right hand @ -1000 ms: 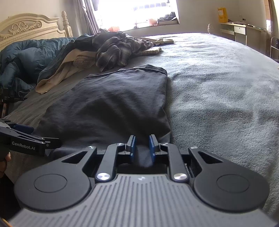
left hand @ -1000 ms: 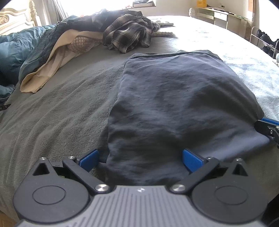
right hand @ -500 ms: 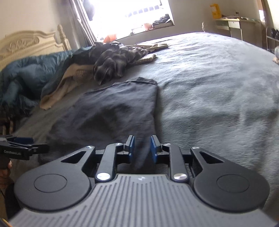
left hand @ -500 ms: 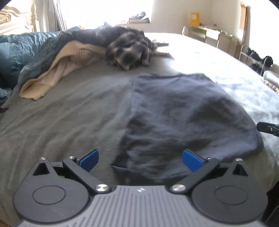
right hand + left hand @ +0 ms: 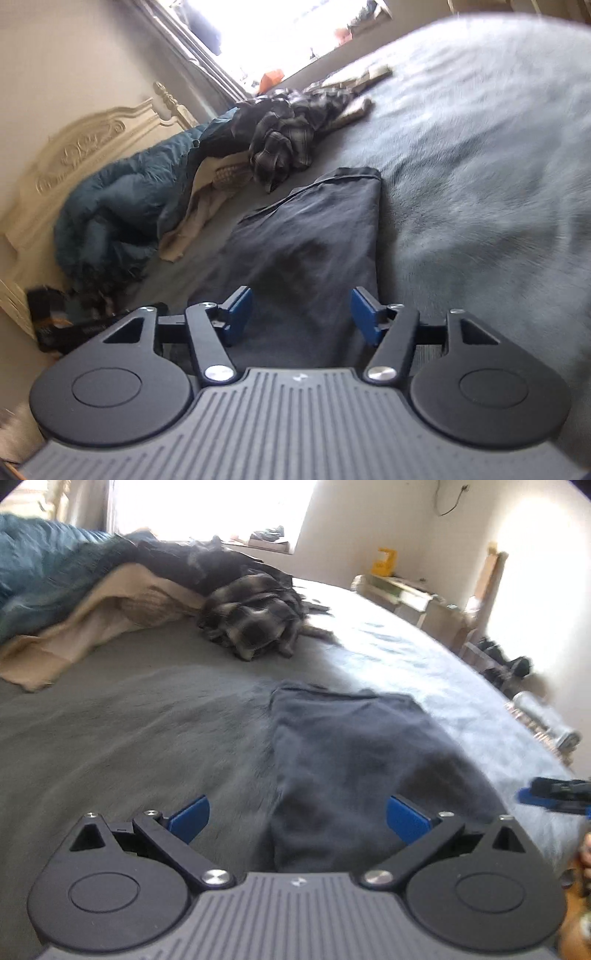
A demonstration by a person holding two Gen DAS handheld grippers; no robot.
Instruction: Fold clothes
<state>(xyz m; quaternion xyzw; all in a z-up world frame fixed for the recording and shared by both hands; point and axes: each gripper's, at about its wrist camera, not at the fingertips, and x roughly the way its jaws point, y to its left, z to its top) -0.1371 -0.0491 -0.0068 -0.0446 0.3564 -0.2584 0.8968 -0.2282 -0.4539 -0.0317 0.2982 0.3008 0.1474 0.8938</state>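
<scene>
on the bed (image 5: 147, 738) lies a soft, light navy garment (image 5: 354, 746); both grippers (image 5: 297, 814) (image 5: 301, 308) gape empty, the right's jaws just opened; pinch its near corners.

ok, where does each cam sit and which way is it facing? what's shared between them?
Left wrist: sits on the left claw, looks forward and down across the grey bed at the dark folded garment; its own open blue fingers show, plus the right claw's tip at the right edge.
Right wrist: sits on the right claw, rolled, looks along the same garment toward the headboard and window; its jaws have just been opening, not pressing on the cloth.
Shared: garment, plaid shirt, beige cloth, teal duvet.
</scene>
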